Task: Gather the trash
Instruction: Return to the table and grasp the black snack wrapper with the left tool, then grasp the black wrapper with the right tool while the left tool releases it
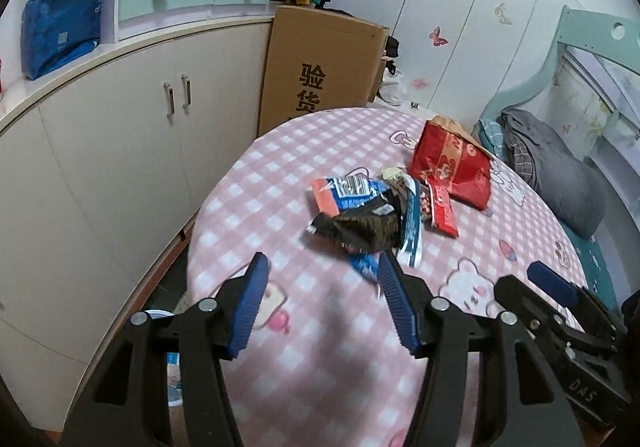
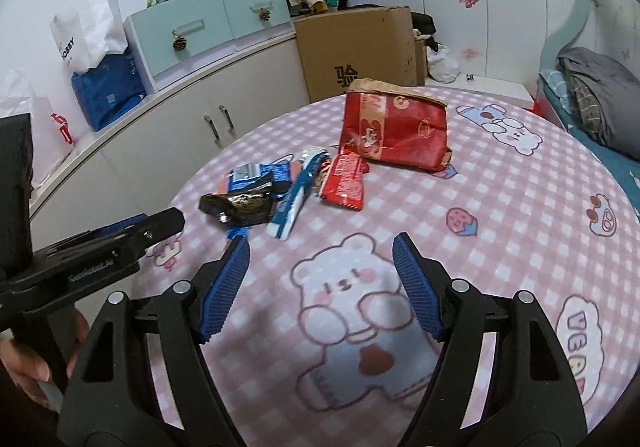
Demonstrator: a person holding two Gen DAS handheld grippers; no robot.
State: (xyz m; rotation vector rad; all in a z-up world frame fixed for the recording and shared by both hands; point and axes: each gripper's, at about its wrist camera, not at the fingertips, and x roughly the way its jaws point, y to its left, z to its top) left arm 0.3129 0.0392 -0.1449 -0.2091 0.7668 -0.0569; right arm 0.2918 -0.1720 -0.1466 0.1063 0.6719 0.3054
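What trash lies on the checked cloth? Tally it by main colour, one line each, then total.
Red: 2, the paper bag and the small wrapper
Blue: 2, the barcode packet and the long wrapper
Black: 1, the crumpled wrapper
Pale: 1, a scrap
Total: 6

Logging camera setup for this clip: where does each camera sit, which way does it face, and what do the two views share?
Left wrist: sits on the left gripper, looks down along its open, empty fingers at the wrapper pile on the checked cloth; the right gripper shows at its right edge.
Right wrist: sits on the right gripper, open and empty, facing the same cloth; the left gripper and a hand show at left.
Shared: wrappers, red bag, cardboard box, cabinet.
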